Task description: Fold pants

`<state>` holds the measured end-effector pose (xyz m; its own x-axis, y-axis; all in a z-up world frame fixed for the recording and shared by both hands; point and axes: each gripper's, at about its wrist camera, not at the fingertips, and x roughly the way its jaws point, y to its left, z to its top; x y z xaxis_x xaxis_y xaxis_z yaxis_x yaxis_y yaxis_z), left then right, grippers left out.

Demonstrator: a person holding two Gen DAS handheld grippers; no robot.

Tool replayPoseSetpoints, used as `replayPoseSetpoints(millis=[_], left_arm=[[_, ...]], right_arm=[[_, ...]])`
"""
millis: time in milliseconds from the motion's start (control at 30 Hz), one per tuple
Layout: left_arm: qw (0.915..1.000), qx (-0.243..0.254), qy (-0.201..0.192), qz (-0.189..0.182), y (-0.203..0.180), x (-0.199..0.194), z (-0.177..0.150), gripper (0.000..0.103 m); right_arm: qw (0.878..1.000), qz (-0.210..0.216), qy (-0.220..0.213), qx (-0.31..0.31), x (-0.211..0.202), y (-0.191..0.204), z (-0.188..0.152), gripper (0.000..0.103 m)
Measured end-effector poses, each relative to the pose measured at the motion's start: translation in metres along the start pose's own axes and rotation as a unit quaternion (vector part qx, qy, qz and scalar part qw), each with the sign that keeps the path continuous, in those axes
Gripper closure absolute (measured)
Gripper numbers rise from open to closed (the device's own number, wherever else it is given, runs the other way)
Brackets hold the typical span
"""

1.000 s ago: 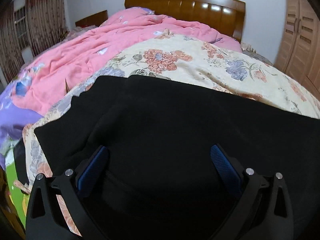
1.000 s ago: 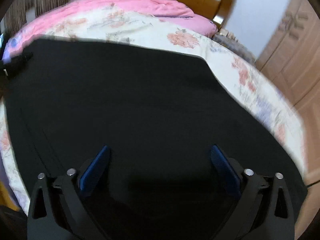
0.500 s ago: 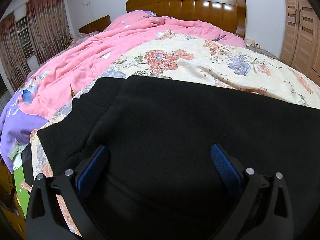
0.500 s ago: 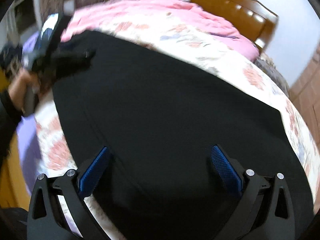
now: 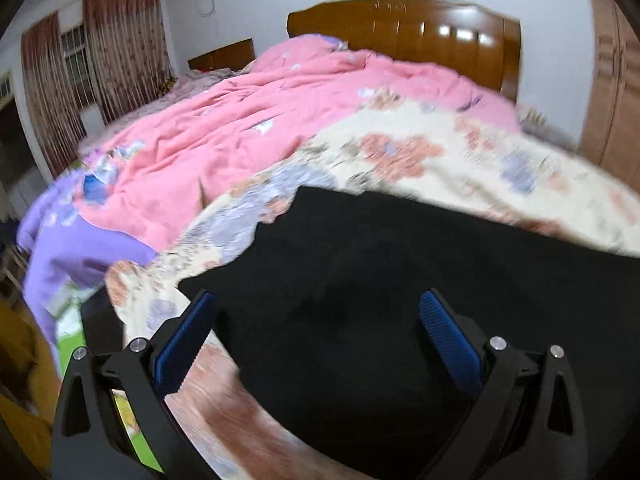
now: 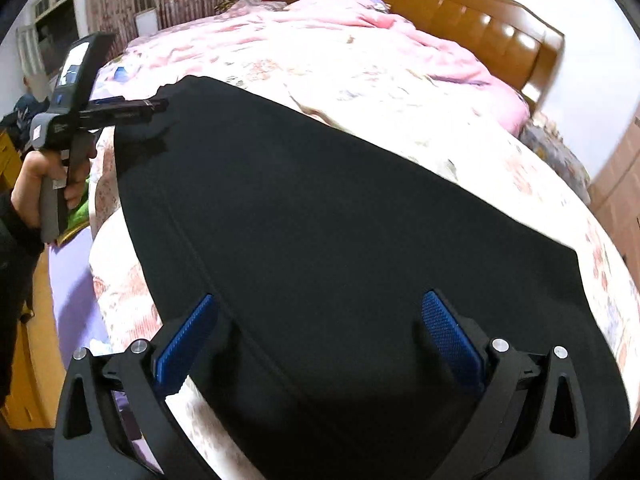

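Black pants [image 5: 400, 288] lie spread flat on a floral cream quilt [image 5: 460, 156], reaching from the near edge toward the far right. In the right wrist view the same pants [image 6: 320, 220] form a long dark panel running left to right. My left gripper [image 5: 316, 312] hangs open over the pants' left end, nothing between its blue pads. My right gripper [image 6: 320, 312] is open too, above the near middle of the pants. From the right wrist view, the left gripper [image 6: 156, 104] hovers at the pants' far left corner, held by a hand [image 6: 40, 176].
A pink duvet [image 5: 260, 120] covers the far left of the bed, with a purple sheet [image 5: 72, 248] hanging at the left edge. The wooden headboard [image 5: 420, 36] stands at the back. A wooden wardrobe [image 5: 612, 80] lines the right wall. Curtains [image 5: 112, 52] hang at left.
Both grippers have pulled back and up from the pants, still open. The left view swung left, showing the pants' left corner and more bed edge. The right view now takes in the left gripper.
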<state>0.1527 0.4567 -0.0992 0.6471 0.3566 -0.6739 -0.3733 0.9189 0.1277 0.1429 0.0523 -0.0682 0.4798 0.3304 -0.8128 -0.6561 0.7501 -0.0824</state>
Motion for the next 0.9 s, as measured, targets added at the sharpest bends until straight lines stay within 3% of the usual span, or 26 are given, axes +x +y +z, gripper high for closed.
replayPoseSetpoints(millis=[400,533,633,900], left_arm=[[0.9997,0.012,0.016,0.015,0.004,0.018,-0.008,0.001],[0.9997,0.008,0.021,0.014,0.006,0.021,-0.009,0.001],[0.9997,0.006,0.022,0.009,0.008,0.022,-0.010,0.001],[0.9994,-0.008,0.032,-0.003,0.016,0.026,-0.010,0.001]], right_arm=[[0.999,0.033,0.010,-0.008,0.068,0.027,0.089,0.005],[0.999,0.015,0.036,-0.018,0.096,0.034,0.088,0.005],[0.999,0.036,0.017,0.003,0.095,0.026,0.081,0.004],[0.999,0.035,0.014,-0.003,0.095,0.028,0.080,0.004]])
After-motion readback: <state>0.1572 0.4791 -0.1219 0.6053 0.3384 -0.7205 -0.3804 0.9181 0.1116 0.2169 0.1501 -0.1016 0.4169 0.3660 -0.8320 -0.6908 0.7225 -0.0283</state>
